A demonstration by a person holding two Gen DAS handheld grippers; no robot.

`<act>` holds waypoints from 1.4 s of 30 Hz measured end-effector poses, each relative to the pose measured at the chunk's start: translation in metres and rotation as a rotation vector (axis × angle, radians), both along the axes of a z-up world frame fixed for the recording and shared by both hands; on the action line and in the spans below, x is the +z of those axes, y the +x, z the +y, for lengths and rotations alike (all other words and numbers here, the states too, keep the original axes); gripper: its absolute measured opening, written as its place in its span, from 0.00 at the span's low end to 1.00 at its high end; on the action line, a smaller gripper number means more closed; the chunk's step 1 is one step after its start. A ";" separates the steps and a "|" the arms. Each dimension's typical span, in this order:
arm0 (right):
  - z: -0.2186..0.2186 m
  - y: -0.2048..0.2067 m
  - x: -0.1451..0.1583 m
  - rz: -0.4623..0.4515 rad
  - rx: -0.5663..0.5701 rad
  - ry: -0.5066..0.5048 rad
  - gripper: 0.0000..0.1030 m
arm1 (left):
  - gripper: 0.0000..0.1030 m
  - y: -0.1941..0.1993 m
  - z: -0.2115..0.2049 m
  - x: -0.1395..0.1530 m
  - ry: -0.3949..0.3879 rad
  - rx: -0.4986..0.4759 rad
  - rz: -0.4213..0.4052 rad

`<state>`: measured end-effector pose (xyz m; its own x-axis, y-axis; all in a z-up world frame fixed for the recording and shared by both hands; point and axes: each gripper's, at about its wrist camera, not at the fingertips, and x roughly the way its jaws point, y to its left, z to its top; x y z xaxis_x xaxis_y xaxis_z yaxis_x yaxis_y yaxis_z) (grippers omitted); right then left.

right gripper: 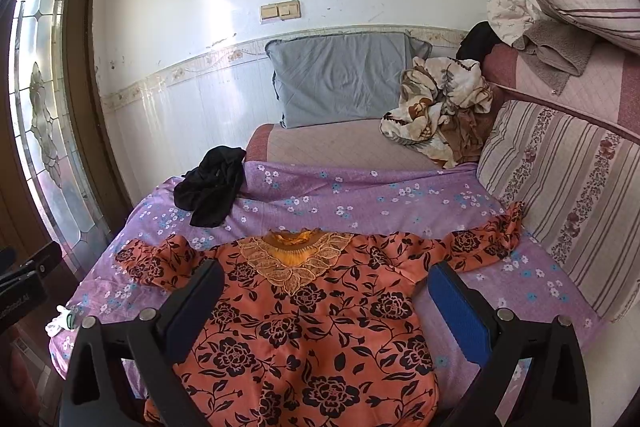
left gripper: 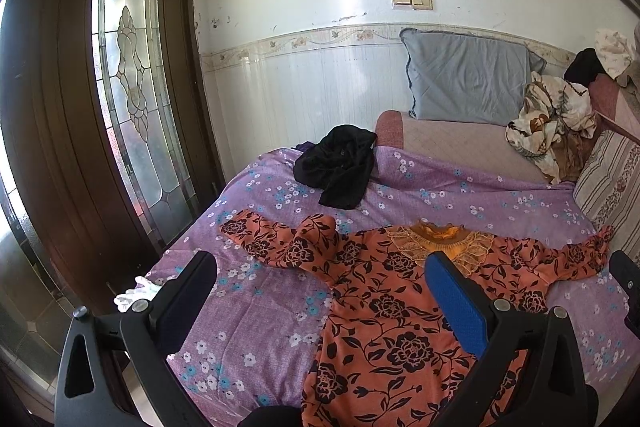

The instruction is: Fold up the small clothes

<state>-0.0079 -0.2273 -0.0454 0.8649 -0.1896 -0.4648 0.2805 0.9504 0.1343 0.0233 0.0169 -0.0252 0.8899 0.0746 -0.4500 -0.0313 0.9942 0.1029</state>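
Our left gripper (left gripper: 320, 283) and right gripper (right gripper: 326, 293) both hang wide apart, empty, above the blouse (right gripper: 308, 319), which lies flat on the sheet (right gripper: 360, 195), sleeves spread. Beyond it sits a black garment (right gripper: 210, 187); further back a pillow (right gripper: 340, 77) and blanket (right gripper: 436, 107).

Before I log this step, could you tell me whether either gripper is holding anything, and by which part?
Nothing is held. The left gripper and right gripper both hang open above the orange floral top, which lies spread flat on the purple sheet.
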 end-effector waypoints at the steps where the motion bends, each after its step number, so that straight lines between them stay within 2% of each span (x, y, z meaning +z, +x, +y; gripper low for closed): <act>1: 0.000 0.000 -0.001 0.001 -0.001 0.002 1.00 | 1.00 0.000 0.000 0.000 0.000 0.000 0.001; 12: -0.003 0.006 -0.008 0.020 -0.004 0.012 1.00 | 1.00 0.005 0.003 -0.005 0.001 0.000 0.025; 20: -0.007 0.013 -0.017 0.049 -0.001 0.034 1.00 | 1.00 0.007 0.015 -0.004 -0.010 0.035 0.027; 33: -0.005 0.014 -0.016 0.054 -0.003 0.032 1.00 | 1.00 0.005 0.015 -0.003 -0.011 0.026 0.036; 42: 0.002 0.019 -0.015 0.055 0.031 0.038 1.00 | 1.00 -0.006 0.036 0.007 -0.017 0.082 0.016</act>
